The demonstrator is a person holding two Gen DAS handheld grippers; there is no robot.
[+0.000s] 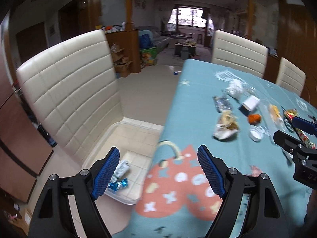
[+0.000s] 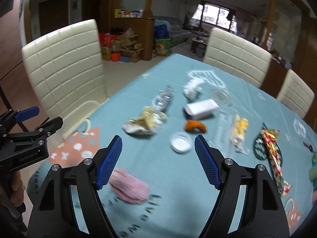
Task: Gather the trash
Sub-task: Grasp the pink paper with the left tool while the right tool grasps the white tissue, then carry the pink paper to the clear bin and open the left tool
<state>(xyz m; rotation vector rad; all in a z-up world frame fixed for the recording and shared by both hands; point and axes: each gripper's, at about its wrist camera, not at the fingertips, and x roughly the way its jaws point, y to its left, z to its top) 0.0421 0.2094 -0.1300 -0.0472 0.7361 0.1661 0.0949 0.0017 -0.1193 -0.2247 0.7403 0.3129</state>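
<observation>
My left gripper is open and empty, over the table's left edge, beside a clear plastic bin on a chair seat. The bin holds a crumpled white wrapper and a blue wrapper. My right gripper is open and empty above the table. Trash lies on the blue tablecloth: a pink crumpled tissue, a tan wrapper, a white round lid, an orange peel, a white box, a yellow snack bag and a red-gold wrapper.
Cream padded chairs stand at the left and at the far side. A clear wrapper, a white crumpled paper and a clear round lid lie further back on the table. Boxes clutter the floor beyond.
</observation>
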